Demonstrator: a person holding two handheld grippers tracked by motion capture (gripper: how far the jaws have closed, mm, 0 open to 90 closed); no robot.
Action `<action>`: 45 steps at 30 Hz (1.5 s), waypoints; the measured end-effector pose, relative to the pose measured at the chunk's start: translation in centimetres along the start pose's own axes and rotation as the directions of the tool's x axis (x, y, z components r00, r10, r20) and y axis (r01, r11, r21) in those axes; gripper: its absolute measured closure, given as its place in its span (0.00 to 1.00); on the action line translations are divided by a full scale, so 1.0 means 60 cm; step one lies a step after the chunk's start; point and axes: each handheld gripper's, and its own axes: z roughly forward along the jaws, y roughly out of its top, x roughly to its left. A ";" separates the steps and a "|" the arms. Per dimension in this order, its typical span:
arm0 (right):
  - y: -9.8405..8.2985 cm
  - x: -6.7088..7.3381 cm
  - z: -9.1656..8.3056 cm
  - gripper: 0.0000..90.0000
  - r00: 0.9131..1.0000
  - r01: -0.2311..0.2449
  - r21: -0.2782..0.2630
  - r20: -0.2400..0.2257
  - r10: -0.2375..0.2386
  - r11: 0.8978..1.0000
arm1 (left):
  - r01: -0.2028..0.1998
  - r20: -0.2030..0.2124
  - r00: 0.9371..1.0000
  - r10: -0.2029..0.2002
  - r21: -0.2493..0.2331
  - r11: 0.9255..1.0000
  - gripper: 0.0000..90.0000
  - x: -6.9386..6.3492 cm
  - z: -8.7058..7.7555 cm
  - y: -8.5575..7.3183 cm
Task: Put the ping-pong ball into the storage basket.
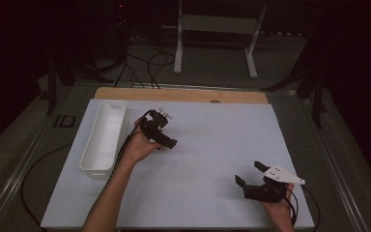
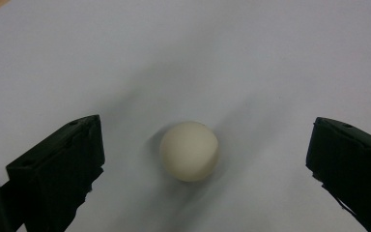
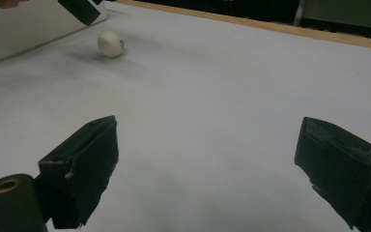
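In the high view, one white mat (image 1: 212, 159) is seen laid over one wooden-edged table (image 1: 183, 94), with one long white bin (image 1: 104, 135) set on the mat's left side. Two grippers are counted: the left gripper (image 1: 166, 140) is held just right of the bin, and the right gripper (image 1: 251, 175) near the mat's lower right corner, its jaws spread wide with nothing between them. In the left gripper view, one cream ball (image 2: 189, 151) is seen resting on the mat between the widely parted jaws, touched by neither. In the right gripper view, the same single ball (image 3: 110, 44) lies far off at upper left, near the bin's wall (image 3: 24, 29), and that gripper's jaws are held far apart on nothing. No writing or label can be read.
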 end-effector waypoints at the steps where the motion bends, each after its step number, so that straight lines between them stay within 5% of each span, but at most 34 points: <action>1: 0.000 0.000 0.000 0.09 1.000 -0.001 0.000 -0.001 0.001 1.000 | 0.003 0.000 1.000 -0.003 0.003 1.000 0.01 0.000 0.001 0.000; 28: -0.001 -0.001 0.000 0.09 1.000 -0.003 0.004 -0.001 0.003 1.000 | 0.052 0.041 0.998 -0.055 0.082 0.995 0.03 0.011 0.038 0.000; 45: 0.000 -0.001 0.000 0.09 1.000 -0.006 0.002 -0.001 0.006 1.000 | 0.075 0.024 0.997 -0.079 0.117 0.990 0.15 0.009 0.052 -0.001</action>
